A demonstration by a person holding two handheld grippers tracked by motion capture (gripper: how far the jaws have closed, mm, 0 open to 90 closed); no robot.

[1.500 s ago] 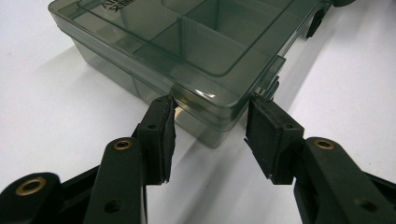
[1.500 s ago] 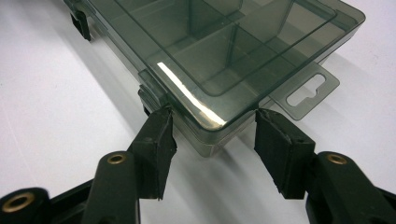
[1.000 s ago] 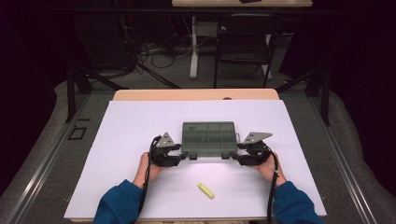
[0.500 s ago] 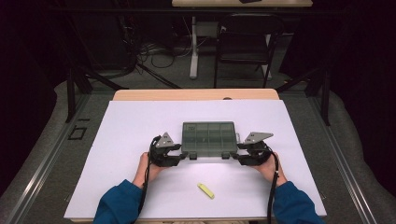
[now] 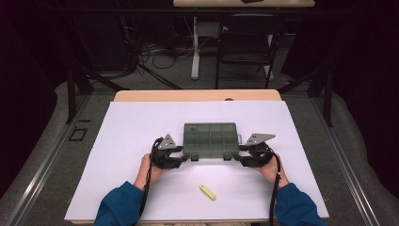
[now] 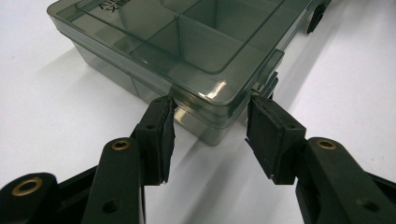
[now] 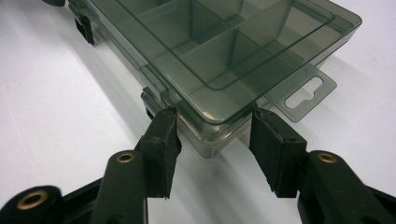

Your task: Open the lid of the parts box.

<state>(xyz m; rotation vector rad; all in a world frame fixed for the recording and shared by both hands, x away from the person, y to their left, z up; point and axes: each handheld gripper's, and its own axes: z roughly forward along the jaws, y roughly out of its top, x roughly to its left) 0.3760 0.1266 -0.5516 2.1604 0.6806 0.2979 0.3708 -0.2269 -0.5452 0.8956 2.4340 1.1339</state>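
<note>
Now both grippers close in on the near corners of the smoky compartment box, so the squeeze should stay even on both sides and square to the walls.

High view: the box [image 5: 210, 140] lies mid-frame on the white table [image 5: 131, 132], the left gripper [image 5: 184, 157] and right gripper [image 5: 237, 158] at its lower corners; a yellow piece [image 5: 207, 192] lies below. Left gripper view: jaws half spread, straddling a corner of the box [image 6: 196, 51], pads at the walls; right jaws have just been closing. Right gripper view: jaws half spread astride the corner of the box [image 7: 224, 51] beside its hang tab [image 7: 306, 91]; a firm pinch I cannot tell.
</note>
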